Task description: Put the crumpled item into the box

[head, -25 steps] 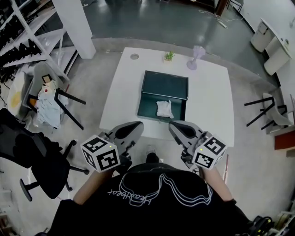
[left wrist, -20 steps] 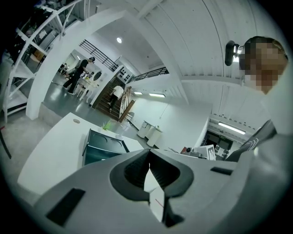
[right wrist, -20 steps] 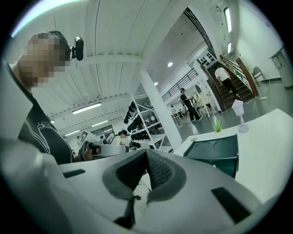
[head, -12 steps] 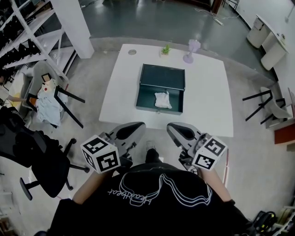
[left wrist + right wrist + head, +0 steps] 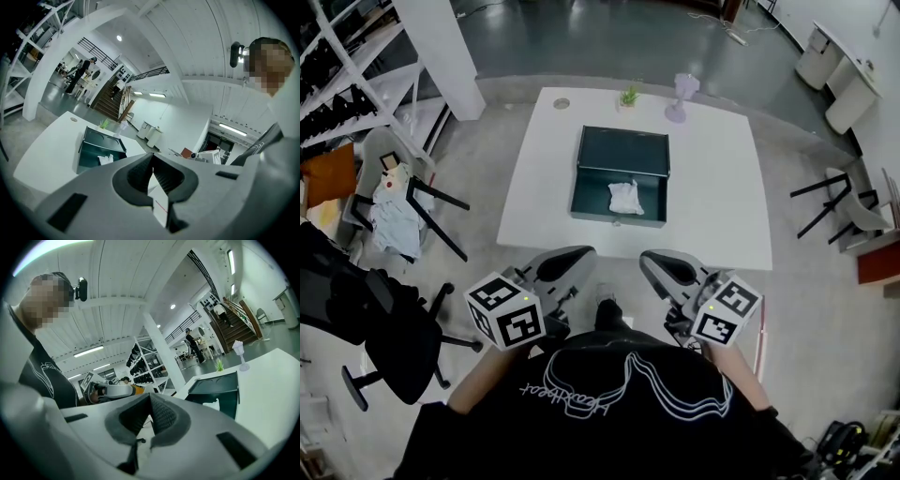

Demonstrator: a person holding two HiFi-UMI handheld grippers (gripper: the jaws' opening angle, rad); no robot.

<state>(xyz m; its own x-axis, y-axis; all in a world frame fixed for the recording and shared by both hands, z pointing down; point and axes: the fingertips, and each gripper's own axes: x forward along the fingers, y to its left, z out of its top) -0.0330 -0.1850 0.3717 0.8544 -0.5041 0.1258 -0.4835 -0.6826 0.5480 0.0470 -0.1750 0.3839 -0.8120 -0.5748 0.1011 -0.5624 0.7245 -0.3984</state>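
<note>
Far left, a black office chair [image 5: 366,309] stands on the floor, clear of the action. Next in, the left gripper [image 5: 567,265] is tucked close to the person's body, well short of the table [image 5: 712,206]. Its own view shows the jaws pressed together at the tips with nothing gripped.

Centre stage: the dark green box [image 5: 591,192] sits open on the table, lid tipped back. The crumpled item [image 5: 625,197] lies inside it, white, just right of the middle and near the front wall. By the look of it, the job is done.

Beyond the box are a little plant [image 5: 627,97] and a small pale-purple fan [image 5: 679,97]. I can't tell if the fan is running.

On the right, the right gripper [image 5: 661,267] mirrors the left: pulled back, jaws fully closed, holding nothing.

The risks? The lid is up and the item looks light, so a draught could lift it out. Another reach in with closed jaws could shove the box, or drag the item over the low front wall.
</note>
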